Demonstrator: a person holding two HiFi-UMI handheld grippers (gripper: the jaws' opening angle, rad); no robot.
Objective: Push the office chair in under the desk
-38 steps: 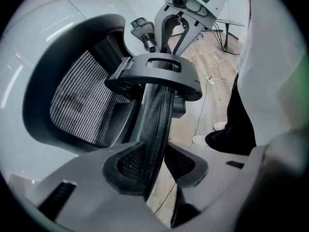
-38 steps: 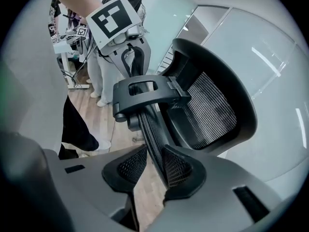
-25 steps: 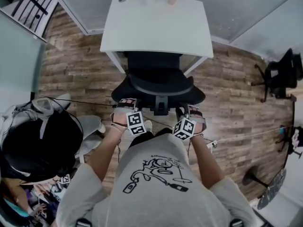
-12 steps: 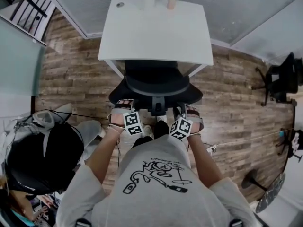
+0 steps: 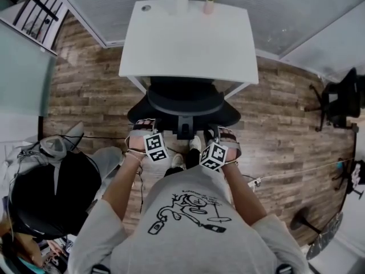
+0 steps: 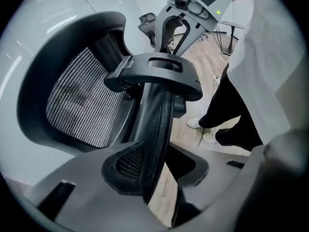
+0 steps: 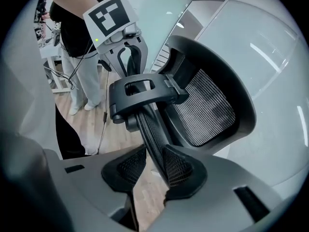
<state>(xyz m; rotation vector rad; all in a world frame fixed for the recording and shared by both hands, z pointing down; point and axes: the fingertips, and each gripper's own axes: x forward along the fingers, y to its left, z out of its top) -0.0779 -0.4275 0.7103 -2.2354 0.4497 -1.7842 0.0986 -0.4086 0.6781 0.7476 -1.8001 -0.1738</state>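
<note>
Desk (image 5: pixel 188 39) white, 12 o'clock. Chair (image 5: pixel 185 100) black, mesh back, partly under desk's 6 o'clock edge; seat and base hidden. Left gripper (image 5: pixel 142 128) and right gripper (image 5: pixel 222 135) each clamp chair's back rim, 7 and 5 o'clock.

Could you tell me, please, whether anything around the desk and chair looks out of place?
Little stands out: the black mesh office chair sits squarely at the white rectangular desk, and the white vase and pink pot stand upright. Only a thin pale cable trails loose across the wooden plank floor.
</note>
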